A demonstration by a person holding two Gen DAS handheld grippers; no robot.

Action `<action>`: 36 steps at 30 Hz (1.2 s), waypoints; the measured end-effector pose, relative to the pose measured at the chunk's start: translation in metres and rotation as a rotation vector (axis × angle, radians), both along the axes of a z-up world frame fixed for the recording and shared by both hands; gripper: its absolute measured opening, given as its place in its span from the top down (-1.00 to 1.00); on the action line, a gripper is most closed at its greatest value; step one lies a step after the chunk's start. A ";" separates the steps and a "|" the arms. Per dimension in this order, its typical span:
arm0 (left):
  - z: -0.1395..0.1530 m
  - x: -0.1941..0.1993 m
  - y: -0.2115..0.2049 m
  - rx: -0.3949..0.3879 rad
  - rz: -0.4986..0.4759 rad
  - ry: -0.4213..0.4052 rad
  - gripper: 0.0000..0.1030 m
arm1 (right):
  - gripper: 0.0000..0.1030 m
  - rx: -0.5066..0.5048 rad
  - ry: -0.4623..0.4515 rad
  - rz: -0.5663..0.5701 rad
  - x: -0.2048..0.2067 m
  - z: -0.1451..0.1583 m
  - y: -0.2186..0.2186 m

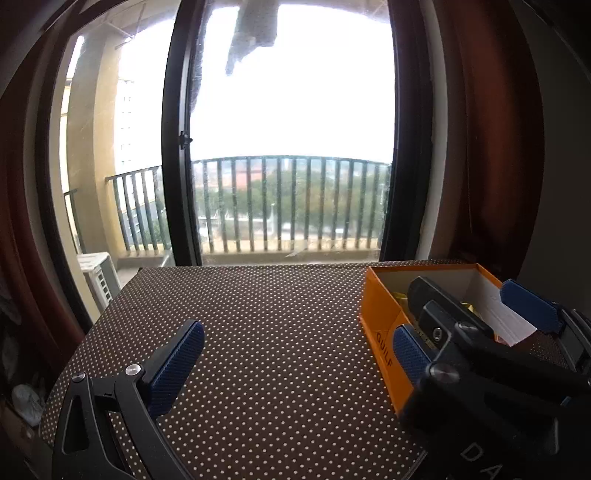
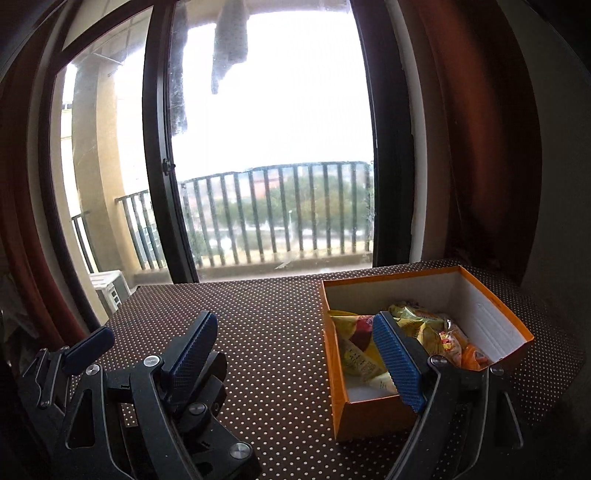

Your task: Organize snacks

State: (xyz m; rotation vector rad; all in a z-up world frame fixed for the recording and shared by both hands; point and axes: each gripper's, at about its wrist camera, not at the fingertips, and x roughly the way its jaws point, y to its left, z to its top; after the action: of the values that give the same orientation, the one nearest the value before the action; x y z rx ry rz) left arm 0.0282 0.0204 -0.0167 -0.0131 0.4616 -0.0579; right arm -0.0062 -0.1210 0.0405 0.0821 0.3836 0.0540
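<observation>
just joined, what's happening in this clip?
A person is sorting snacks with two handheld grippers. The snack packets lie in an open orange box on a dotted tablecloth, with no packets seen outside it. The right gripper is open and empty, its right finger in front of the box. The left gripper is beside it, fingers apart, also holding nothing. Neither is gripping the box.

Home, upper-floor flat: balcony railing (image 1: 291, 206), hanging laundry (image 1: 255, 29), red curtain (image 1: 491, 129), polka-dot tablecloth (image 1: 258, 332).
</observation>
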 end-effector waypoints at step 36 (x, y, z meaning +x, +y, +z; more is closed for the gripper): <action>-0.017 -0.029 0.022 0.023 0.112 -0.016 -0.99 | -0.71 0.016 0.020 0.012 -0.029 -0.015 -0.008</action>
State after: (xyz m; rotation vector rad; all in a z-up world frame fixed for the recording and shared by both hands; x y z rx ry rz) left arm -0.0010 0.0422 -0.0338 -0.0160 0.4452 0.0570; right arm -0.0350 -0.1287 0.0252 0.0966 0.4036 0.0684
